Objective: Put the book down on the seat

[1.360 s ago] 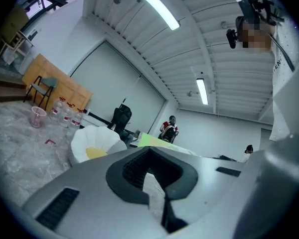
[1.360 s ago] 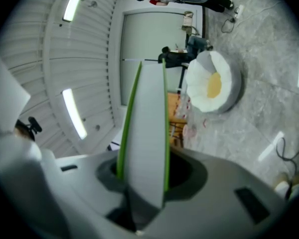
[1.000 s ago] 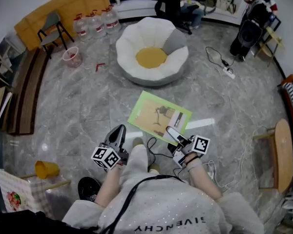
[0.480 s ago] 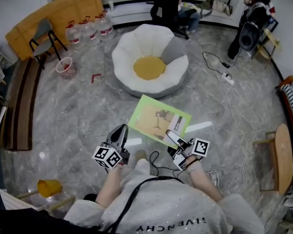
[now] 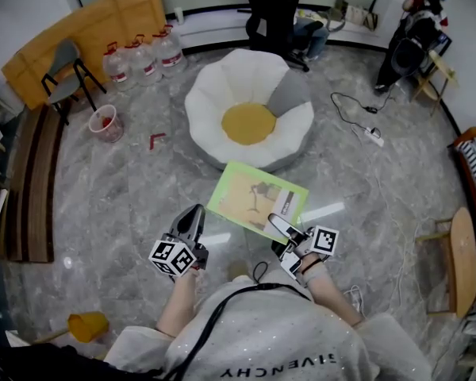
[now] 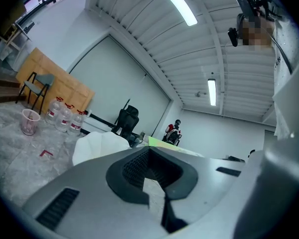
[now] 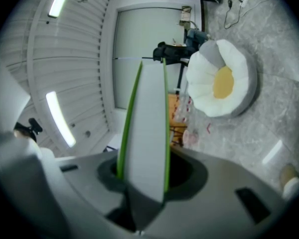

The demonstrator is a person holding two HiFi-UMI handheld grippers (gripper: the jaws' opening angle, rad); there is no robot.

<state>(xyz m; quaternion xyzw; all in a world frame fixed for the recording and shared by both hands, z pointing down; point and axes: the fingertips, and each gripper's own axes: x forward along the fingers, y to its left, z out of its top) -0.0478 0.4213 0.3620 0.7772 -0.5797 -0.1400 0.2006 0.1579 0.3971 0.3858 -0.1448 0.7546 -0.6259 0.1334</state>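
The seat (image 5: 248,123) is a white flower-shaped floor cushion with a yellow centre, a short way ahead of me on the grey marble floor. My right gripper (image 5: 279,225) is shut on the near corner of the green-covered book (image 5: 256,196), which it carries flat above the floor just short of the seat. In the right gripper view the book (image 7: 147,128) stands edge-on between the jaws of that gripper (image 7: 144,183), with the seat (image 7: 222,83) beyond. My left gripper (image 5: 193,217) is shut and empty, left of the book. Its view shows the closed gripper (image 6: 150,163) and the seat (image 6: 97,143).
Several water bottles (image 5: 139,54), a grey chair (image 5: 59,66) and a pink bucket (image 5: 103,123) stand at the back left. A black office chair (image 5: 274,6) is behind the seat. A power strip with cable (image 5: 373,136) lies at right, near a wooden stool (image 5: 460,260).
The person has walked forward, so both grippers and the book have come closer to the seat. The right gripper's hold on the book is the same.
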